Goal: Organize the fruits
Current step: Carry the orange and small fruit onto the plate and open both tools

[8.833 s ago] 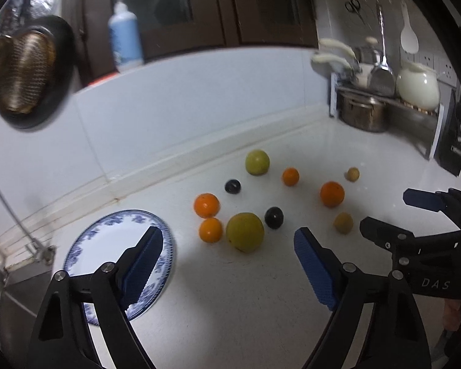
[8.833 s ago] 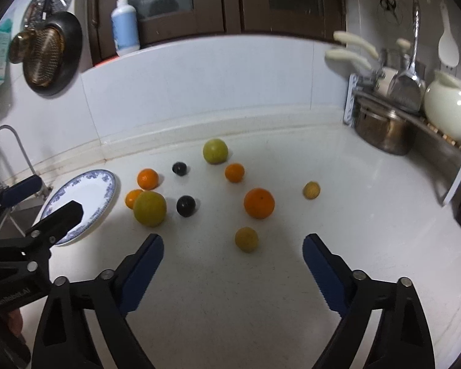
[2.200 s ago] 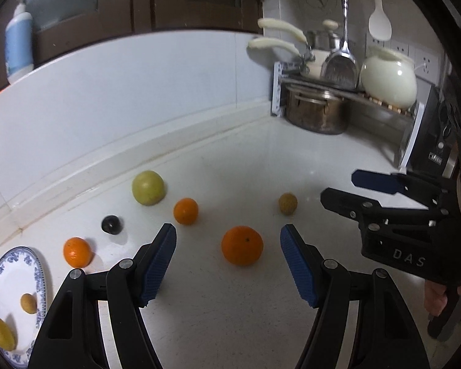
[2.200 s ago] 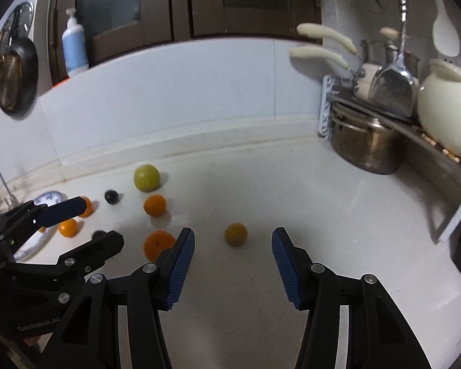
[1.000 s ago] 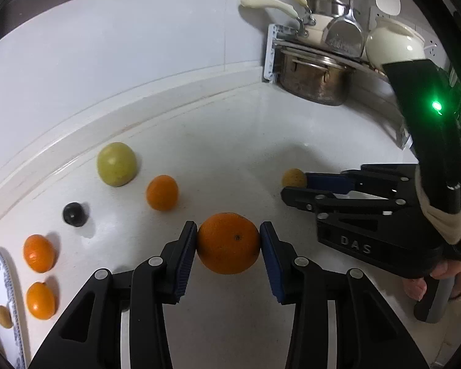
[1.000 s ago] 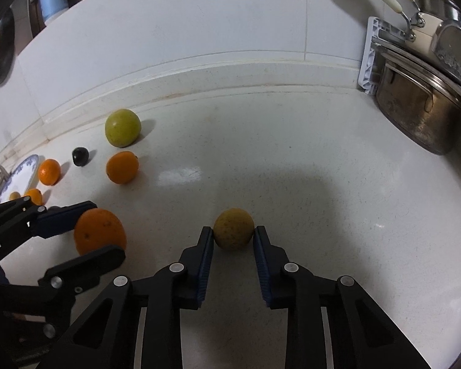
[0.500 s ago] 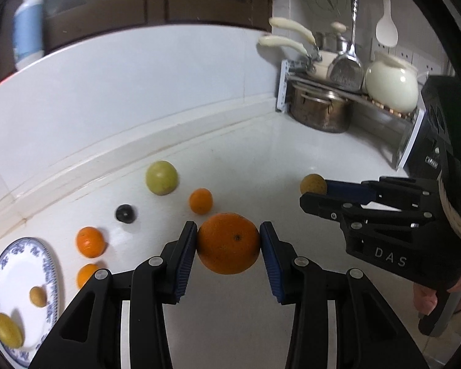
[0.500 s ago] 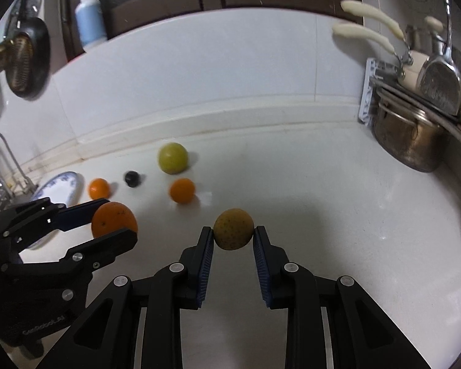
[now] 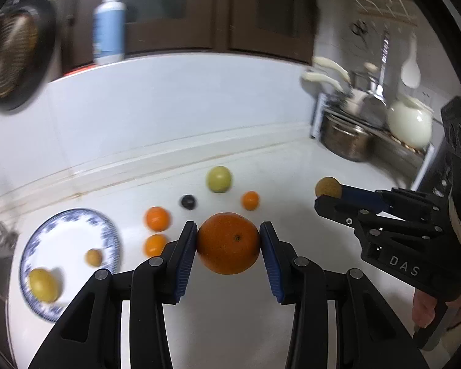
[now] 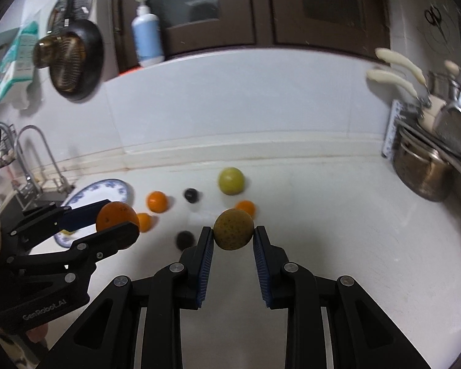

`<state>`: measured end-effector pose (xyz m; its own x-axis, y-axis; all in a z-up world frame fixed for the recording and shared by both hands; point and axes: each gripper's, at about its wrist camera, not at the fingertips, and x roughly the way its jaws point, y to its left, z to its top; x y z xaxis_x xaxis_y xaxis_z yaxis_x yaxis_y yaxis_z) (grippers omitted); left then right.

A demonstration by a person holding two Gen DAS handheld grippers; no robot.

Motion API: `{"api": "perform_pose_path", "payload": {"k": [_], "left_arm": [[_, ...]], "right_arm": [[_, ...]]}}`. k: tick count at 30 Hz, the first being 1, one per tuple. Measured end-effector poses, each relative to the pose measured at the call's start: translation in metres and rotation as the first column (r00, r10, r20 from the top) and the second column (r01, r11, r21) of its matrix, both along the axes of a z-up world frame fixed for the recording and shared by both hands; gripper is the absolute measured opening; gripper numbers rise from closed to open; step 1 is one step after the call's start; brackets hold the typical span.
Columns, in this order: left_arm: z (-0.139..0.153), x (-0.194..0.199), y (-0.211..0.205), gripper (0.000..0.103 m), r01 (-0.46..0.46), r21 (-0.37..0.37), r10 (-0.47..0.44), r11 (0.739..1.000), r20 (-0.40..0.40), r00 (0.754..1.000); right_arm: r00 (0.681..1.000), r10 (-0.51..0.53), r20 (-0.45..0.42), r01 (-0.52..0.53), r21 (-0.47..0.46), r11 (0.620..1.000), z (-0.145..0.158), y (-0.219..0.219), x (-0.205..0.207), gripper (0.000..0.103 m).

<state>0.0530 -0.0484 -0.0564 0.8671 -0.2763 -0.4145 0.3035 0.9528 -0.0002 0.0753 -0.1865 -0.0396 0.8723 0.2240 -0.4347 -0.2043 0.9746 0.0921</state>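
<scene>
From the left wrist camera, a white countertop (image 9: 292, 323) runs back to a white backsplash under dark cabinet doors, with a blue pump bottle (image 9: 109, 21) at the upper left and a steel pot (image 9: 345, 141) and cream kettle (image 9: 410, 123) on a rack at the right. The left gripper (image 9: 228, 246) sits low in the centre of the frame, its blue pads clenched on a large orange (image 9: 228, 243) held clear of the counter. At the lower left lies a blue-patterned plate (image 9: 107, 230) holding a yellow fruit (image 9: 42, 284) and a smaller brownish one (image 9: 93, 257); just right of its rim sit two small oranges (image 9: 157, 218), with a dark plum (image 9: 188, 201), a green fruit (image 9: 219, 179) and another small orange (image 9: 250, 200) further back. The right gripper (image 9: 328, 192) reaches in from the right edge, a speckled yellow-brown fruit (image 9: 327, 186) at its tips. From the right wrist camera, the right gripper (image 10: 233, 235) is at bottom centre, pads pressed on that speckled fruit (image 10: 233, 229) above the counter (image 10: 368, 246). The left gripper (image 10: 119, 218) enters from the lower left with the orange (image 10: 116, 213), in front of the plate (image 10: 107, 187); a sink tap (image 10: 36, 160) stands at the left edge. The counter's right half lies bare up to the pot (image 10: 424, 169); a second dark plum (image 10: 185, 240) lies blurred just left of the pads.
</scene>
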Motion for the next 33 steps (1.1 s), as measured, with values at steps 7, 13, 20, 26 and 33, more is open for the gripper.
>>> {"api": "perform_pose_path", "payload": {"k": [7,13,20,26,33], "left_arm": [[0.004,-0.027,0.042,0.041,-0.126,-0.023,0.127,0.992,0.026,0.992],[0.009,-0.046,0.08,0.041,-0.218,-0.04,0.219,0.975,0.052,0.974],[0.017,-0.058,0.119,0.041,-0.279,-0.052,0.282,0.959,0.057,0.958],[0.014,-0.062,0.146,0.041,-0.313,-0.053,0.316,0.948,0.053,0.947],[0.016,-0.052,0.17,0.041,-0.334,-0.071,0.336,0.94,0.017,0.942]], "right_arm": [[0.993,0.106,0.043,-0.106,-0.002,0.994,0.013,0.04,-0.01,0.028],[0.98,0.19,0.061,-0.189,-0.022,0.982,0.021,0.079,-0.016,0.028],[0.968,0.248,0.043,-0.248,-0.012,0.969,0.031,0.117,-0.015,0.028],[0.956,0.291,0.037,-0.291,-0.011,0.957,0.035,0.148,-0.011,0.028],[0.942,0.335,0.023,-0.335,-0.025,0.942,0.039,0.179,-0.001,0.028]]}}
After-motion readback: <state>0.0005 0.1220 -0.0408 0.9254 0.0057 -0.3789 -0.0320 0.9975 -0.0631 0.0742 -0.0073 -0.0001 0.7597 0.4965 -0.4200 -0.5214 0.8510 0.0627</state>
